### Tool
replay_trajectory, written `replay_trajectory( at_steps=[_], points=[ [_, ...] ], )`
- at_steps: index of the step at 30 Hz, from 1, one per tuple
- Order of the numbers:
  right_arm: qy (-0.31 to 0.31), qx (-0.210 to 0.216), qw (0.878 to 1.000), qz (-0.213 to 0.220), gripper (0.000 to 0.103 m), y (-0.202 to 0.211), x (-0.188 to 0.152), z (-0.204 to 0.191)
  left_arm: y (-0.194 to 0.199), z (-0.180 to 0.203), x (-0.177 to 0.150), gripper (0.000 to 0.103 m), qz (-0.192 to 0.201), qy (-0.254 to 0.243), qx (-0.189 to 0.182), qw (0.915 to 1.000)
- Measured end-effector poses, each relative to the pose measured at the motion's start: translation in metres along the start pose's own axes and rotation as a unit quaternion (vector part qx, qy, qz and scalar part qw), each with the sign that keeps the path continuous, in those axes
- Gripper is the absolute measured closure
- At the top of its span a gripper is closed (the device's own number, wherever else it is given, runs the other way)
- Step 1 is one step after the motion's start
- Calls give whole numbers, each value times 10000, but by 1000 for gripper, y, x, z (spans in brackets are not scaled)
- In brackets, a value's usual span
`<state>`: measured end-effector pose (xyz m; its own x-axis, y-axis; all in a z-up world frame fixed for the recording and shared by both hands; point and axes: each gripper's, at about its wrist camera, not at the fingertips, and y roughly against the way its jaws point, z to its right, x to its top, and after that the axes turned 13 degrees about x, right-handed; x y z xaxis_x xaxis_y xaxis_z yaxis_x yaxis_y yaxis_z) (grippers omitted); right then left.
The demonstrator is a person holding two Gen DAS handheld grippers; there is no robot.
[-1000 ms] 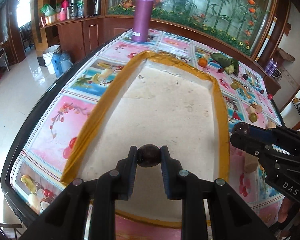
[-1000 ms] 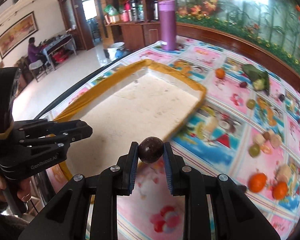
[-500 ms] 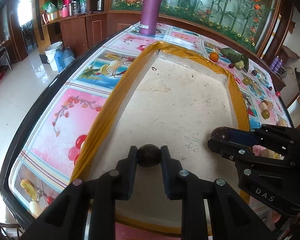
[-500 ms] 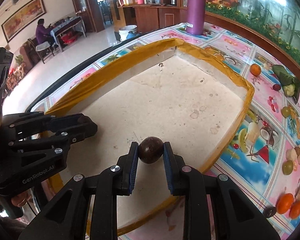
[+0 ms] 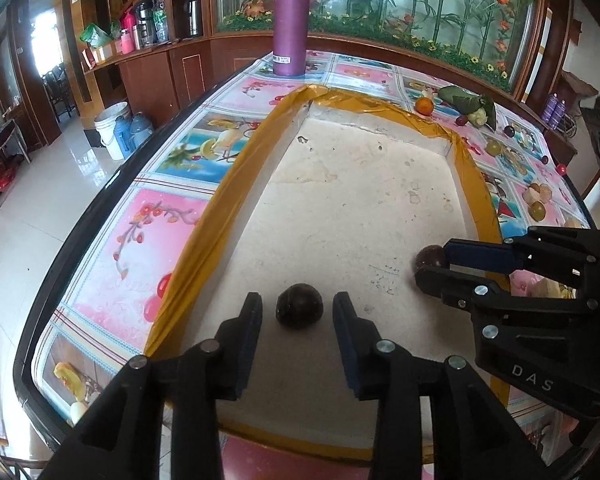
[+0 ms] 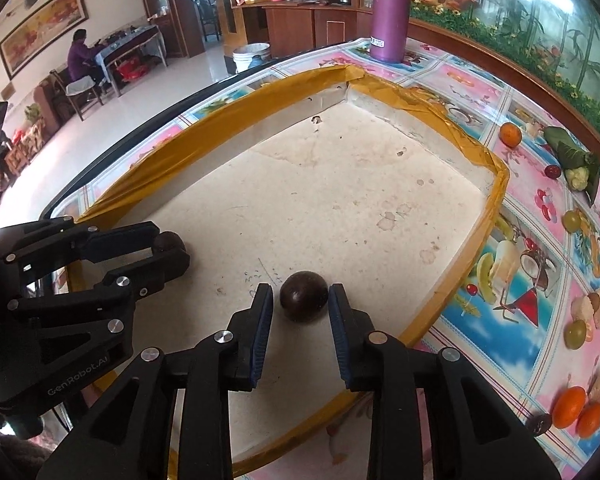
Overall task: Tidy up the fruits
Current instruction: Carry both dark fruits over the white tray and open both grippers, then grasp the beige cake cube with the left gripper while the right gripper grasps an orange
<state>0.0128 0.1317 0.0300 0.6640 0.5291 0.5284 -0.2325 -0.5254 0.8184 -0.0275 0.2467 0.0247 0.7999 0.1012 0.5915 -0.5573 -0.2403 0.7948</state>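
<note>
- Left tongs (image 5: pixel 298 312) have just been opening; the jaws stand clear on both sides of a dark round fruit (image 5: pixel 299 311), which sits on the floor of the tray (image 5: pixel 236 216) by the near rim, held by nothing.
- Right tongs (image 6: pixel 300 306) have just been opening too, but only a little; their dark fruit (image 6: pixel 303 296) rests on the tray floor between the blue pads, with a slim gap on the left. On the right I cannot tell gap from contact, so I judge it barely released.
- Risk one: these fruits are round and the tray floor is hard and flat. A nudge from a pad as the tongs lift away could send either one rolling across the tray.
- Risk two: if the right tongs rise before the jaws widen more, a pad could drag its fruit along and drop it elsewhere.
- Risk three: the two tongs work close together at the near end of the tray, so a careless pull-back could knock one against the other.
- Container check: the tray, white inside with a yellow taped rim, holds just these two dark fruits; the rest of its floor is bare.
- Out on the patterned counter (image 6: pixel 548 264), oranges (image 6: pixel 578 412), green fruits and other pieces wait, well apart from the tray.
- A purple flask (image 5: pixel 291 24) stands beyond the tray's far corner.
</note>
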Motion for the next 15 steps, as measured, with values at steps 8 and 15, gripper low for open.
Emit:
replay_trajectory(
  at_steps=[8,15],
  points=[
    [-62,0,9994,338,74,32,-8,-4,18,-14,-3,55,139,256,46,9996],
    [-211,28,9981,575,72,64,-33,-4,33,-5,-1,45,233,418,-18,9989]
  ],
)
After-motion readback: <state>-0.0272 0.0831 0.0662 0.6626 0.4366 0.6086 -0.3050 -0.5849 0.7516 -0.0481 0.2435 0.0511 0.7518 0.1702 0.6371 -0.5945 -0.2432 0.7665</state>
